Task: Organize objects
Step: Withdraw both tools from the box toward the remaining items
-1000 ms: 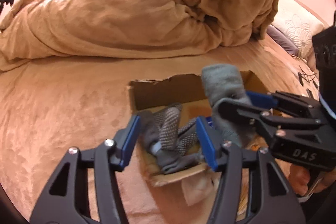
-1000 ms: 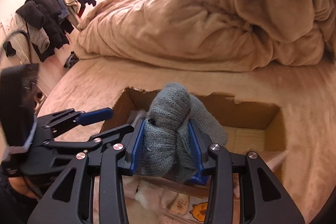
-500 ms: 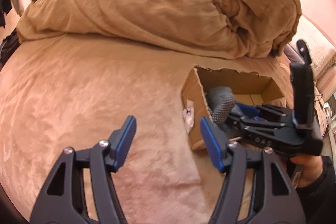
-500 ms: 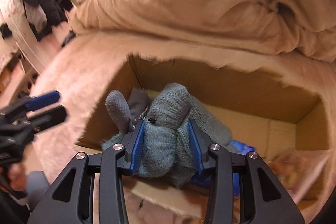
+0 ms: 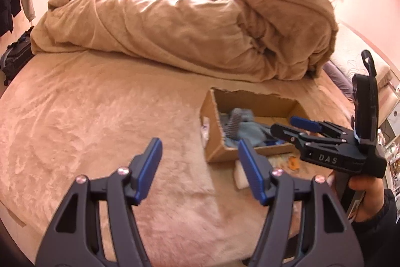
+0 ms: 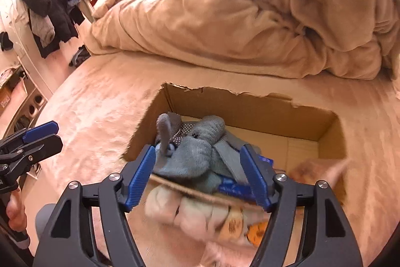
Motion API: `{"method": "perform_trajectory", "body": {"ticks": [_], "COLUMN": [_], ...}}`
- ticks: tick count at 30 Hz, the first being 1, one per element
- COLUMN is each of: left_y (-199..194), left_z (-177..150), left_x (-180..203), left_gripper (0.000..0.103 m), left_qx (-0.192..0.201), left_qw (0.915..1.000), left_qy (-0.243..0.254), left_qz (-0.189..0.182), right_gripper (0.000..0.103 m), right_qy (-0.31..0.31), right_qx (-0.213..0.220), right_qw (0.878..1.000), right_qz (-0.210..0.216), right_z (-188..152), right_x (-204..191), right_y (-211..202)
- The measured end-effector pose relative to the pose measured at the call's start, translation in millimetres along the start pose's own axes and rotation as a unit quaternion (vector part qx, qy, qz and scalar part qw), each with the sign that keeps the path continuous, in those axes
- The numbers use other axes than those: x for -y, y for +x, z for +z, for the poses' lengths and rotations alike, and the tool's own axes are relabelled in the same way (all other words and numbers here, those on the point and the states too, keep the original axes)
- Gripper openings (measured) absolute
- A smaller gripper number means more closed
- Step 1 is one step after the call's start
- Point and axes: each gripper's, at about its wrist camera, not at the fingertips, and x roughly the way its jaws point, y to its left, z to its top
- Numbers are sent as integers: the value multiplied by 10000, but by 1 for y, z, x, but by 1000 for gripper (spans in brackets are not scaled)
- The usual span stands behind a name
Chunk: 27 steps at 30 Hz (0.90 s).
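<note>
So far the grey socks (image 6: pixel 197 149) lie bundled in the left end of the cardboard box (image 6: pixel 250 109) on the bed (image 5: pixel 87 116); the right tool (image 6: pixel 200 177), jaws just opened wide, straddles them without pressing, while the left tool (image 5: pixel 200 167) hangs half-open and empty over bare bed. Little else seems left to gather

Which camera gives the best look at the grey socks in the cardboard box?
The right wrist view. It looks down into the cardboard box with the grey socks close and central, piled at its left end. The left wrist view shows the same socks smaller, from the side, partly hidden by the box wall and the right tool.
</note>
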Motion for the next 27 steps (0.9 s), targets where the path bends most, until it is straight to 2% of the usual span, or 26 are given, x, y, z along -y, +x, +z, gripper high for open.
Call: {"method": "perform_trajectory", "body": {"ticks": [3, 7, 16, 23, 27], "left_y": [-18, -37, -48, -37, -30], "left_z": [-3, -10, -35, -64, -76], "left_x": [10, 23, 46, 55, 57], "left_gripper": [65, 80, 84, 84, 84], "left_qx": [82, 215, 95, -113, -288], "left_qw": [10000, 9997, 9995, 9994, 9990], "left_qy": [37, -11, -13, 6, -15], "left_qz": [-41, -150, -303, -329, -330], "right_gripper": [73, 73, 73, 73, 73], "right_qy": [54, 28, -28, 207, 315], "right_qx": [87, 156, 346, 377, 166], "right_qw": [9999, 9998, 9993, 9987, 9987], "right_qz": [14, 72, -131, -266, -361], "right_z": [-4, -11, -43, -72, -89], "right_x": [-2, -6, -5, 7, 11], "right_y": [-23, -54, -117, -126, -115]}}
